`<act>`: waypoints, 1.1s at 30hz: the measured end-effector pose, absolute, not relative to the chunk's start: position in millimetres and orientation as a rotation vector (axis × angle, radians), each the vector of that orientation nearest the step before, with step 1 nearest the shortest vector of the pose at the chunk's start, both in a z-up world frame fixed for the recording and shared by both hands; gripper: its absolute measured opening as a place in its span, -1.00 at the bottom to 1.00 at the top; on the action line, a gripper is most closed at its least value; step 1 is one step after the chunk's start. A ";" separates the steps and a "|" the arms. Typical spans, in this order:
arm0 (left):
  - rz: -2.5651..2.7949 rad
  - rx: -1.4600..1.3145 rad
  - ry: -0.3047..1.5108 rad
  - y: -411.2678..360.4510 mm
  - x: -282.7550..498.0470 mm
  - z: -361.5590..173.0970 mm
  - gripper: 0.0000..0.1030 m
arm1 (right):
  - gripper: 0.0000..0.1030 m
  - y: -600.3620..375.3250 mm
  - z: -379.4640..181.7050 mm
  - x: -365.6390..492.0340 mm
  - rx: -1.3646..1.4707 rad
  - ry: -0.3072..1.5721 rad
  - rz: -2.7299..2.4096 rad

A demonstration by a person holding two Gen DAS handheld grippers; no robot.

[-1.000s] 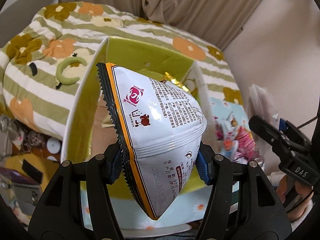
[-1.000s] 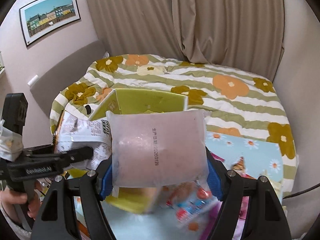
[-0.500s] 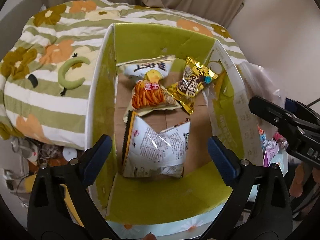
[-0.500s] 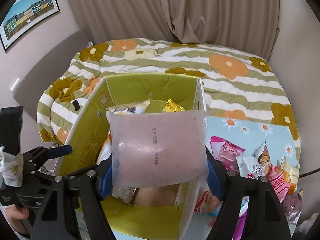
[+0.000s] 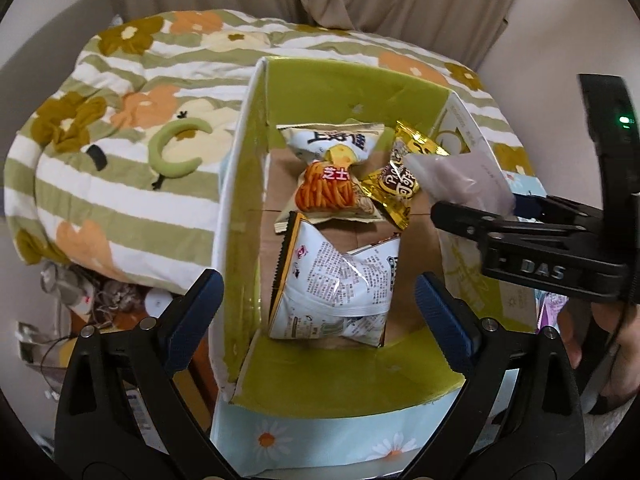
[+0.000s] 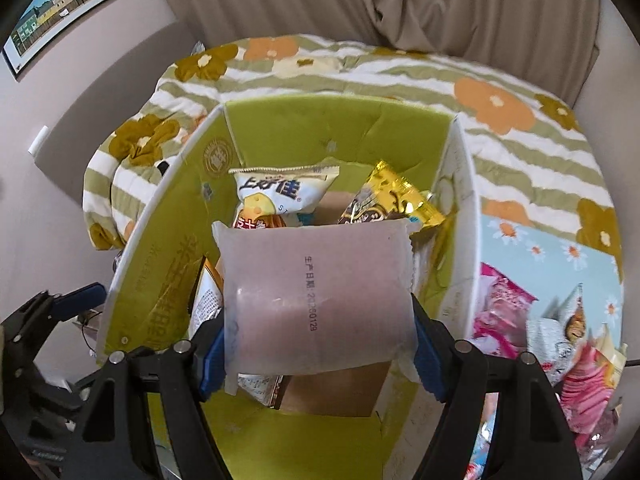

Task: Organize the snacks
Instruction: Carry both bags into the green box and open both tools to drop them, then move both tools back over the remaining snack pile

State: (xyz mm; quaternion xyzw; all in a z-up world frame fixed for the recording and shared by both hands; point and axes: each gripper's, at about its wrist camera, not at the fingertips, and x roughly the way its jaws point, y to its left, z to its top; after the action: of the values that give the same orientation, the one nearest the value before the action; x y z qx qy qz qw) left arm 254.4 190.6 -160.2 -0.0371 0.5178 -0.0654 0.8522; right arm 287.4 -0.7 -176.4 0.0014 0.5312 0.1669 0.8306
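A green-lined cardboard box (image 5: 352,88) (image 6: 320,132) stands open below both grippers. In it lie a white printed snack bag (image 5: 336,280), an orange snack bag (image 5: 328,188) (image 6: 280,196) and a gold snack bag (image 5: 400,184) (image 6: 388,200). My left gripper (image 5: 316,312) hangs open over the near end of the box, above the white bag, with nothing between its blue pads. My right gripper (image 6: 316,340) is shut on a frosted pink pouch (image 6: 316,296) (image 5: 460,176), held above the box's right side. The right gripper (image 5: 476,212) also shows in the left wrist view.
The box sits on a light blue daisy cloth (image 5: 320,436) (image 6: 552,248) in front of a striped floral quilt (image 5: 120,128) (image 6: 500,92). Several pink and white snack packets (image 6: 540,320) lie on the cloth right of the box. Clutter lies low at the left (image 5: 80,292).
My left gripper opened and dropped the white bag into the box, where it now lies. My right gripper carried the pink pouch forward and down over the box.
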 end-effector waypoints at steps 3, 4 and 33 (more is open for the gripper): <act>-0.123 -0.072 1.082 191.0 250.7 -161.0 0.86 | 0.43 1.5 -184.9 292.8 -0.009 1.137 0.362; -0.118 -0.070 1.082 190.8 250.0 -161.6 0.86 | 0.44 2.1 -186.4 294.6 -0.008 1.139 0.365; -0.202 -0.009 0.962 189.2 222.5 -116.3 0.86 | 0.66 -14.1 -118.4 224.4 0.039 0.893 0.275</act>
State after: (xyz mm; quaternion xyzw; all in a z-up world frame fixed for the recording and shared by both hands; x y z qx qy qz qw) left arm 222.5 189.2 -116.3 -0.0043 0.4619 -0.0972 0.8816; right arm 224.4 -14.1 -118.4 0.0186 0.4305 0.1327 0.8926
